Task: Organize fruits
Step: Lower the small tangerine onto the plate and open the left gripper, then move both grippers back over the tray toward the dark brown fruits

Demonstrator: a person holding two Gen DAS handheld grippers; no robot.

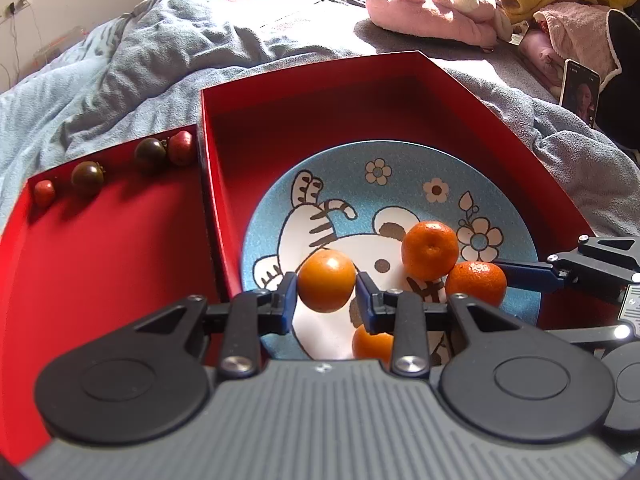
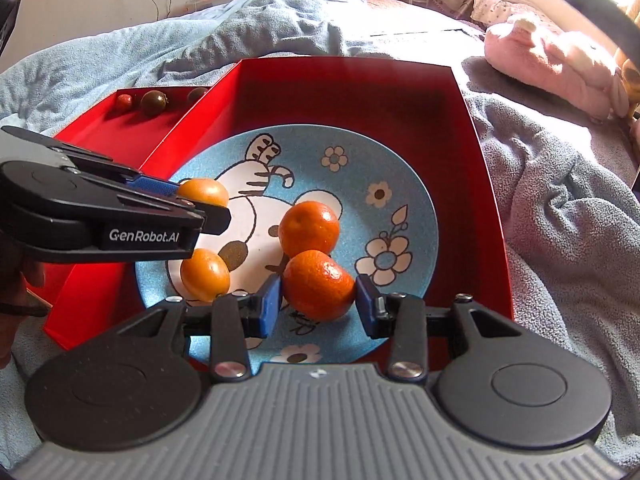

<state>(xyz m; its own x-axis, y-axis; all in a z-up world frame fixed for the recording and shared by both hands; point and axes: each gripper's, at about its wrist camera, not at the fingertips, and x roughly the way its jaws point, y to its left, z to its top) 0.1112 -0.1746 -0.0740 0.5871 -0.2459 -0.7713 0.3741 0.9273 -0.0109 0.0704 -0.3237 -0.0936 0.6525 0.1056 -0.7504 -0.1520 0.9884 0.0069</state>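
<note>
A blue cartoon plate [image 1: 400, 160] [image 2: 404, 216] lies in a deep red box [image 1: 320, 92] [image 2: 344, 84]. My left gripper [image 1: 326, 294] is shut on a smooth orange [image 1: 326, 286], held over the plate's left side; it also shows in the right wrist view [image 2: 202, 192]. My right gripper [image 2: 318, 300] is shut on a bumpy tangerine [image 2: 318, 284] [image 1: 476, 282] at the plate's near right. Another tangerine [image 1: 430, 250] [image 2: 308, 228] touches it. A second smooth orange [image 1: 372, 344] [image 2: 205, 274] lies on the plate, partly hidden in the left wrist view.
A shallow red tray [image 1: 100, 260] [image 2: 108, 132] beside the box holds several small dark and red tomatoes [image 1: 150, 154] along its far wall. Both sit on a blue blanket [image 1: 140, 60]. Plush toys [image 1: 432, 8] and a phone [image 1: 580, 90] lie at the far right.
</note>
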